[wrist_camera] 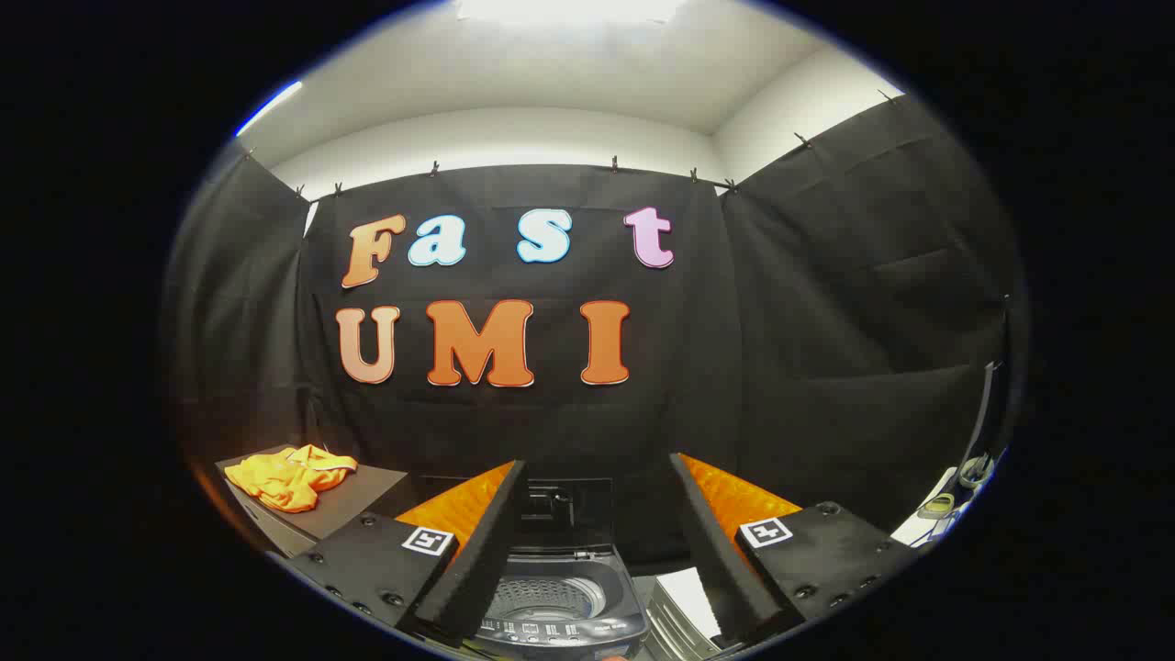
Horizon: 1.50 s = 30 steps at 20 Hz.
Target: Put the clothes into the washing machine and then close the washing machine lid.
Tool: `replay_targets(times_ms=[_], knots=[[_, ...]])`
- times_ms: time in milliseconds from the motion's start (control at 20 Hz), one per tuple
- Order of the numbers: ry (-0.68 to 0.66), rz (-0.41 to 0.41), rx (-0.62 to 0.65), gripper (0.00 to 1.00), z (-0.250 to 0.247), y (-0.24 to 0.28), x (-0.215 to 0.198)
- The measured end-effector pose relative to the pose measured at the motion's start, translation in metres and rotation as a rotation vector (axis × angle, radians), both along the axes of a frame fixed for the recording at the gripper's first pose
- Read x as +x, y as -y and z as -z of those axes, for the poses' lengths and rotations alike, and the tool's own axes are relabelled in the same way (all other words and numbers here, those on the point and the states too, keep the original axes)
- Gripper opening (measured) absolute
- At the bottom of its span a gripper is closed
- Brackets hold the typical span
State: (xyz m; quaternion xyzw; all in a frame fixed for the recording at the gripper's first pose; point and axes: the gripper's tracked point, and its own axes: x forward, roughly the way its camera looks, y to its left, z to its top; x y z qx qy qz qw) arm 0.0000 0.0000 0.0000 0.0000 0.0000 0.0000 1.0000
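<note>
An orange garment [289,477] lies crumpled on a dark box-like stand [353,500], off to the left of my left finger. A small top-loading washing machine [560,606] stands low between my fingers, its lid [569,514] raised upright behind the drum [551,595], which looks bare inside. My gripper [598,473] is open, held above and short of the washer, with nothing between its fingers.
Black cloth walls close the booth behind and on both sides. A white ribbed object [684,610] sits just right of the washer. Some small items and a cable [959,487] rest on a white surface at the far right.
</note>
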Motion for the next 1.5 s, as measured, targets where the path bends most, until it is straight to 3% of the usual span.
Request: replay_targets(times_ms=[1500], knots=[[0.007, -0.025, 0.006, 0.98, -0.006, -0.03, 0.003]])
